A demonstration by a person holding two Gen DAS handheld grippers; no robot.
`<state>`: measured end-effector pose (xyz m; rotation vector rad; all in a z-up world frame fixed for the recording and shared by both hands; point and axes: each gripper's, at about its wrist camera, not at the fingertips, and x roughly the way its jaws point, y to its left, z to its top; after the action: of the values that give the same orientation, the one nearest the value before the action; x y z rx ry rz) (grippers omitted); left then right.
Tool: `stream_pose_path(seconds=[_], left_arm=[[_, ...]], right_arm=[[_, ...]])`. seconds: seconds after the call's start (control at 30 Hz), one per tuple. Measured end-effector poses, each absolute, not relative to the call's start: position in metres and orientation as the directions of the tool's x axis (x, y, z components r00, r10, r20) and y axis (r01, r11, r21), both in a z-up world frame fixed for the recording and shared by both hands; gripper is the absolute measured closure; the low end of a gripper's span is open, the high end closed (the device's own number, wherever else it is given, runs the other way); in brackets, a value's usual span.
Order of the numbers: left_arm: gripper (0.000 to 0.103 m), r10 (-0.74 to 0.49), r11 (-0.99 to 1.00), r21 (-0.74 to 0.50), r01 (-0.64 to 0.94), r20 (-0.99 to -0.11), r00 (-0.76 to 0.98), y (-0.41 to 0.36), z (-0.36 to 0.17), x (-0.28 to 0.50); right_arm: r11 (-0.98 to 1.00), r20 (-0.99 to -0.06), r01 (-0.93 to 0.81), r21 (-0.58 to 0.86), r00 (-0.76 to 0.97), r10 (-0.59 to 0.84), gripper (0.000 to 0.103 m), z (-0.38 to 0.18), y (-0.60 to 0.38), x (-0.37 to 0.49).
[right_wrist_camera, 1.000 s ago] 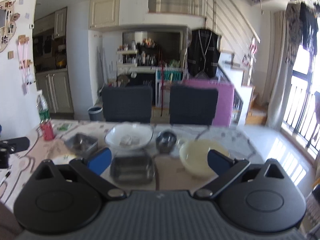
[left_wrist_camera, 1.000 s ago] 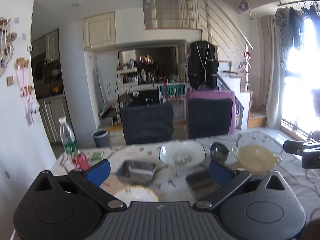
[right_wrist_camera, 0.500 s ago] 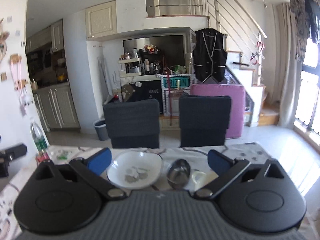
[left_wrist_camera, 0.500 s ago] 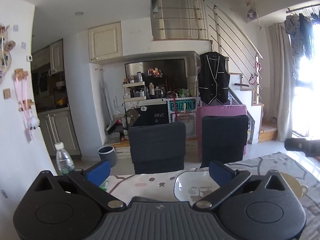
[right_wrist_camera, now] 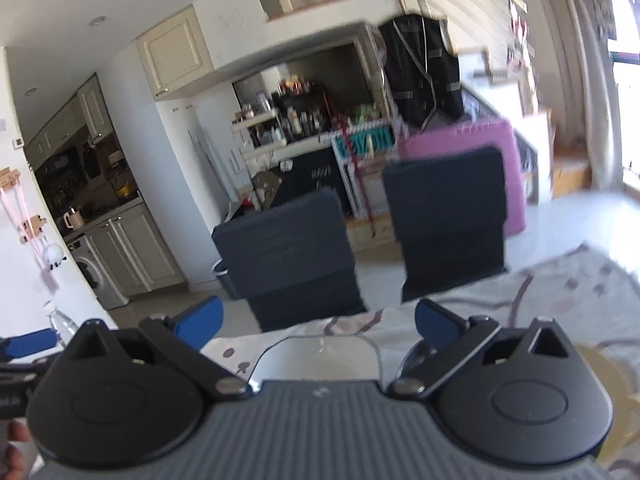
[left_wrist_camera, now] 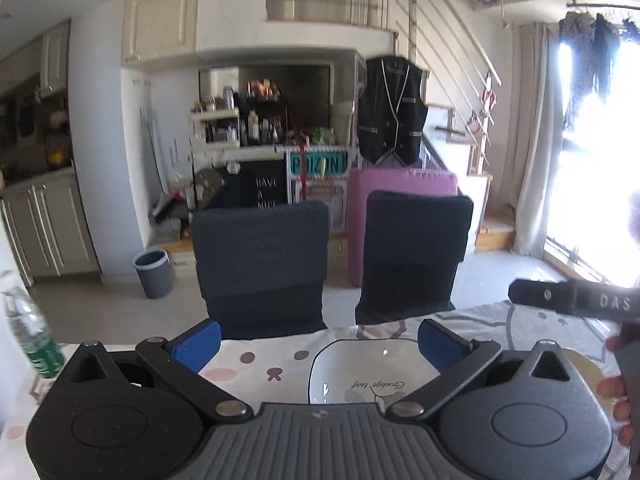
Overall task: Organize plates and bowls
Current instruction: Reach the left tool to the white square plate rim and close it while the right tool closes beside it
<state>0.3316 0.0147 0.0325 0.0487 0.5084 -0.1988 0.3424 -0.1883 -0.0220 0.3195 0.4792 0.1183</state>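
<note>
Both tongs, left [left_wrist_camera: 318, 338] and right [right_wrist_camera: 318, 320], were spread wide and empty over the desk [left_wrist_camera: 520, 320], white plate [left_wrist_camera: 368, 372] lying just past the left pair.

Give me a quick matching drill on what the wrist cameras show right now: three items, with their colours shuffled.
Items:
1. plate
2. gripper fingertip pads
3. water bottle label

Colours:
A. green
B. white with a dark rim line
C. blue

Pairs: 1-B, 2-C, 3-A
</note>
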Motion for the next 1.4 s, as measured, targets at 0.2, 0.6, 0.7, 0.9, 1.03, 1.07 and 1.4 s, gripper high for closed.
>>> stream_pose_path(seconds=[0.2,0.6,0.7,0.9,1.03,1.07,1.4], left_arm=[[0.0,-0.181,0.977,-0.014,0.21,-0.573,0.799,0.018,0.001,0.389],[0.015,-0.207,0.974,-0.089,0.21,-0.725,0.657,0.03,-0.055,0.454],[0.029,-0.207,0.974,-0.101,0.202,-0.756,0.621,0.031,-0.07,0.462],[0.048,-0.217,0.974,-0.14,0.175,-0.785,0.58,0.029,-0.094,0.474],[0.06,-0.22,0.974,-0.149,0.17,-0.798,0.561,0.029,-0.107,0.48],[0.065,-0.221,0.974,-0.153,0.167,-0.803,0.553,0.029,-0.11,0.482],[0.095,-0.231,0.97,-0.151,0.19,-0.821,0.522,0.027,-0.123,0.481]], right_arm=[[0.902,-0.515,0.02,0.431,0.826,0.228,0.0,-0.062,-0.197,0.388],[0.774,-0.658,0.201,0.601,0.674,0.336,0.043,-0.135,-0.212,0.426],[0.755,-0.682,0.24,0.61,0.644,0.347,0.062,-0.147,-0.214,0.426],[0.747,-0.71,0.273,0.606,0.61,0.353,0.07,-0.147,-0.204,0.424],[0.764,-0.727,0.278,0.583,0.599,0.337,0.08,-0.154,-0.197,0.432],[0.769,-0.73,0.275,0.576,0.596,0.334,0.082,-0.155,-0.194,0.432],[0.822,-0.75,0.245,0.515,0.593,0.293,0.095,-0.153,-0.191,0.439]])
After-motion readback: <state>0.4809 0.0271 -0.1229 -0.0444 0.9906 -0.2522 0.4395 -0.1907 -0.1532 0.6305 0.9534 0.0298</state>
